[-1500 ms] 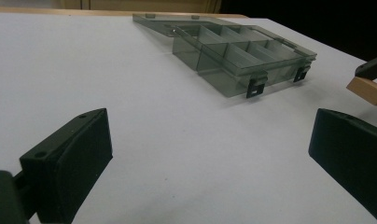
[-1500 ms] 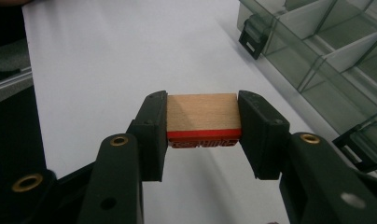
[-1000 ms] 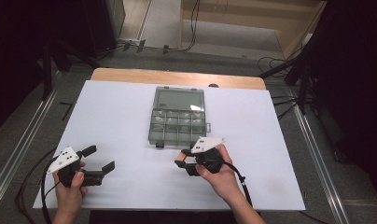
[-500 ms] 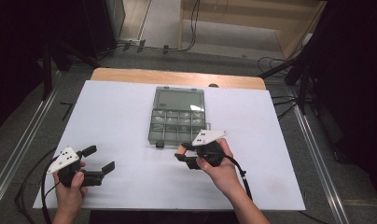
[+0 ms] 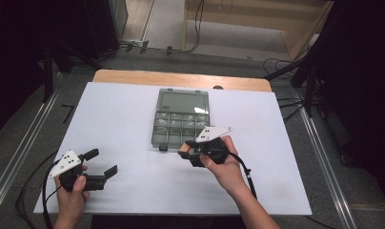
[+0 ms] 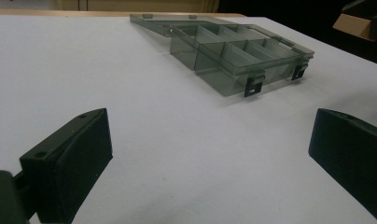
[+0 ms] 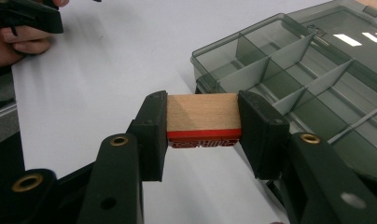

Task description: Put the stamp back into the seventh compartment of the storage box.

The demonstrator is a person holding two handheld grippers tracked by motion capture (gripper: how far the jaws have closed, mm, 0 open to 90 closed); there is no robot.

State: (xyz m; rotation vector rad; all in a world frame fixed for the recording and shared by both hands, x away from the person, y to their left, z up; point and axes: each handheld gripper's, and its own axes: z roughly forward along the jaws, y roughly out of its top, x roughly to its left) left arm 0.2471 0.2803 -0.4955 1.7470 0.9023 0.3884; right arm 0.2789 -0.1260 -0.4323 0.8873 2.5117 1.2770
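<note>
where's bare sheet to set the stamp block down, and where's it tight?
Free: the white sheet between the open organizer box and the left gripper, and the strip right of the box to the sheet's edge. Tight: the box's near edge, where the right gripper holds the wooden stamp block close to its latches.

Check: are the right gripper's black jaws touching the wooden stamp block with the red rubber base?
Touching. The right gripper view shows the right gripper with both pads flush against the ends of the wooden stamp block, no gap, block held above the white sheet.

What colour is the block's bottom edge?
Red, under pale wood, on the block; clearest in the right gripper view.
</note>
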